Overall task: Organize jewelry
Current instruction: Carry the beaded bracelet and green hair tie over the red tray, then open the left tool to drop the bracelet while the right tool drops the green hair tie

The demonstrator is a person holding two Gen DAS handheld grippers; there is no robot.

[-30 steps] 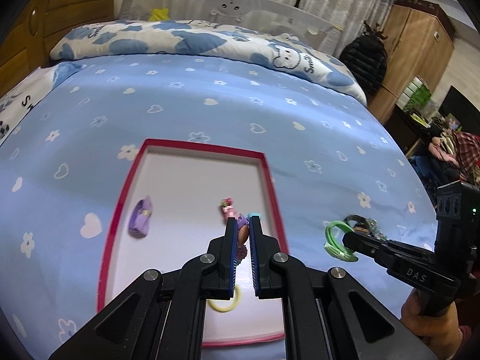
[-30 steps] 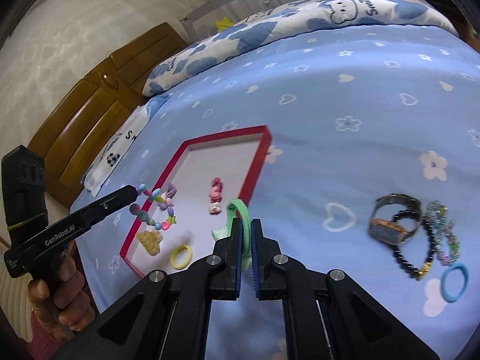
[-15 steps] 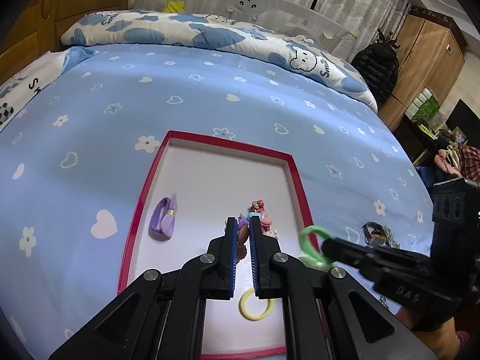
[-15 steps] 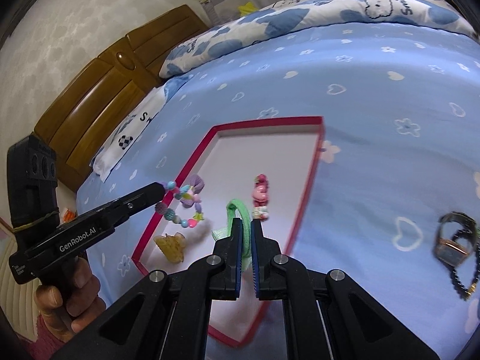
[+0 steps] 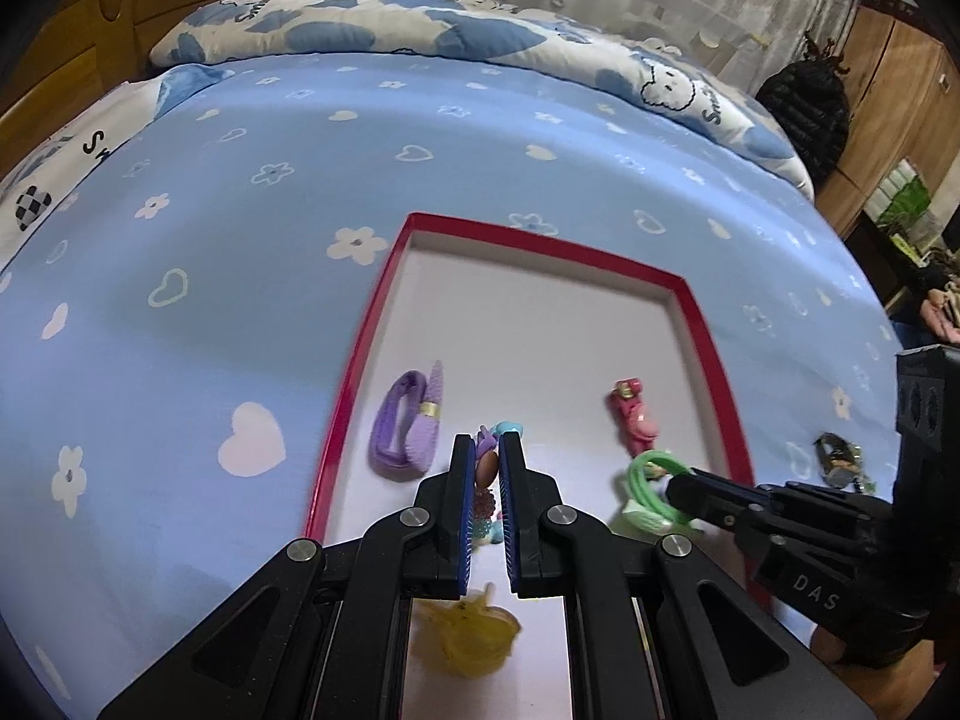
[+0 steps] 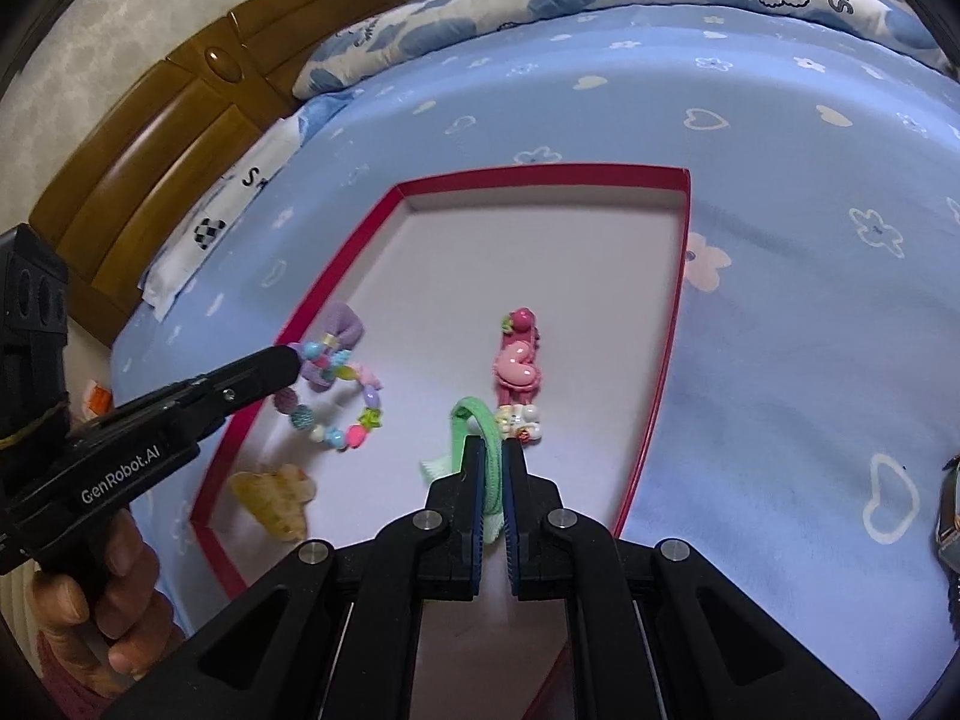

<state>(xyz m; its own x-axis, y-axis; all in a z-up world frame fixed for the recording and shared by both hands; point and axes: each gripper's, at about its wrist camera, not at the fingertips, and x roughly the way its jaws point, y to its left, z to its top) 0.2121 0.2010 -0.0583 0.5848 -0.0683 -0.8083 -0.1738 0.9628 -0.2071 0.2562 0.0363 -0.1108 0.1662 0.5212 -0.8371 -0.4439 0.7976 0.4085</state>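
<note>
A red-rimmed tray (image 5: 354,360) (image 6: 666,354) with a white floor lies on the blue bedsheet. My left gripper (image 5: 487,456) (image 6: 292,360) is shut on a colourful bead bracelet (image 6: 336,402) (image 5: 487,468), which hangs just above the tray's left part. My right gripper (image 6: 493,450) (image 5: 675,483) is shut on a green hair tie (image 6: 480,420) (image 5: 651,480) over the tray's near right part. Lying in the tray are a purple hair tie (image 5: 408,420) (image 6: 345,324), a pink hair clip (image 5: 633,420) (image 6: 519,366) and a yellow claw clip (image 5: 474,636) (image 6: 273,495).
A wristwatch (image 5: 837,459) (image 6: 948,516) lies on the sheet right of the tray. A folded blue-and-white quilt (image 5: 420,30) lies at the far side of the bed and a wooden headboard (image 6: 198,120) at the left. A person's hand (image 6: 90,624) holds the left gripper.
Both grippers have moved down and over the tray with their loads. The green hair tie has come from right of the tray to above its right part.
</note>
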